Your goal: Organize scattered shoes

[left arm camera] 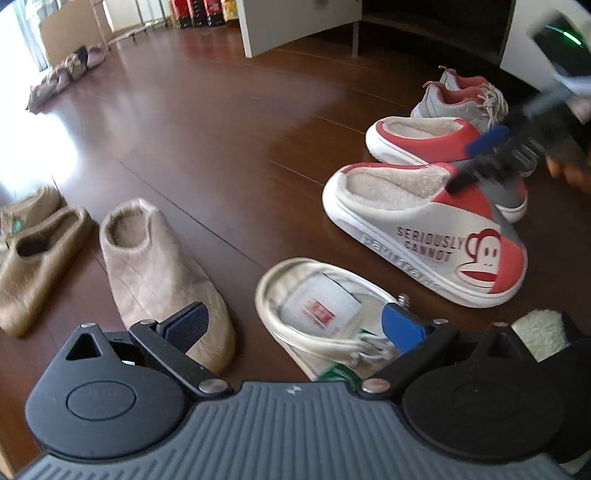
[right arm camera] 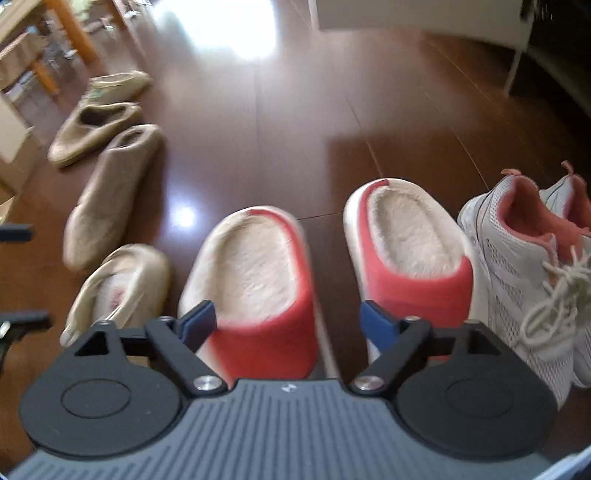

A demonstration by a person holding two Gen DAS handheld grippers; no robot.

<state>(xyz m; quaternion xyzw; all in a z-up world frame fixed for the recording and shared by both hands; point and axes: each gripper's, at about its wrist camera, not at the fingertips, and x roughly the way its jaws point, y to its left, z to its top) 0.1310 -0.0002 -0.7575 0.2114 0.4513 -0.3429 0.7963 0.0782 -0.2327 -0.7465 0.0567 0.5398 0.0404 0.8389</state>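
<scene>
Left claw [left arm camera: 299, 325] spread over white sneaker [left arm camera: 317, 317], monkey print slipper [left arm camera: 424, 240] side only here

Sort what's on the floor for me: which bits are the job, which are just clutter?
Job:
red slippers
sneakers
white shoe
tan slippers

Just lying about:
cabinet
cardboard box
cloth heap
bottles
</scene>
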